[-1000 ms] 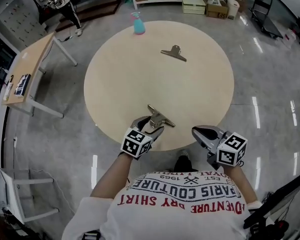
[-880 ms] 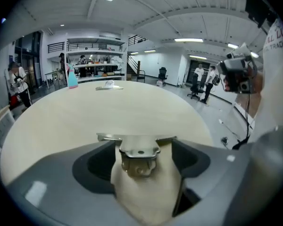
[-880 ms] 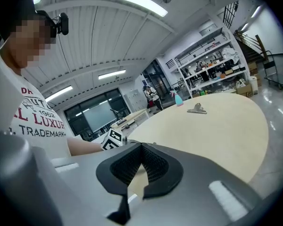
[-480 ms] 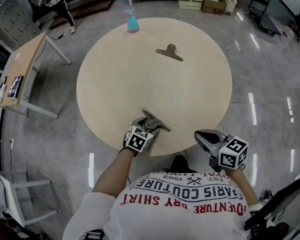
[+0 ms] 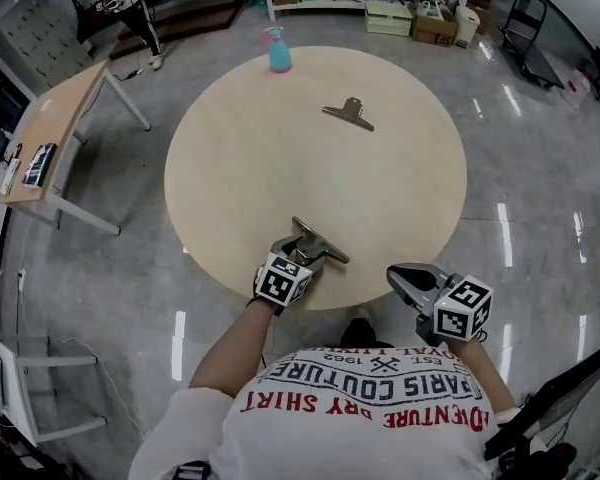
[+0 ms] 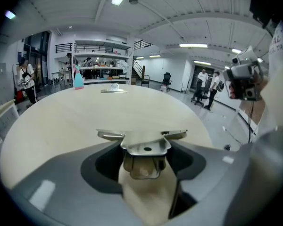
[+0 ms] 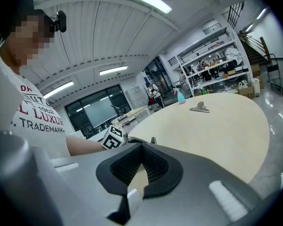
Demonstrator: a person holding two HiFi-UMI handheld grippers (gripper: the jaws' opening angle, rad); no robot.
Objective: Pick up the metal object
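Two metal bulldog clips lie on the round wooden table (image 5: 240,168). The near clip (image 5: 323,241) sits by the front edge, and its handle (image 6: 144,161) points back between my left gripper's (image 5: 302,251) jaws. Those jaws are closing, with each pad close beside the handle, and I see no firm press. The far clip (image 5: 349,114) rests alone toward the back and also shows in the gripper views (image 6: 114,90) (image 7: 199,108). My right gripper (image 5: 396,274) hovers just off the table's front edge, its jaws (image 7: 141,147) shut on nothing.
A blue spray bottle (image 5: 278,49) stands at the table's far rim. A small wooden desk (image 5: 50,138) stands to the left on the glossy floor. Shelves with boxes (image 5: 400,8) line the back, and people stand far off.
My left gripper has slid slightly further onto the near clip's handle. The clip stays at the table's front. The right gripper has barely moved.
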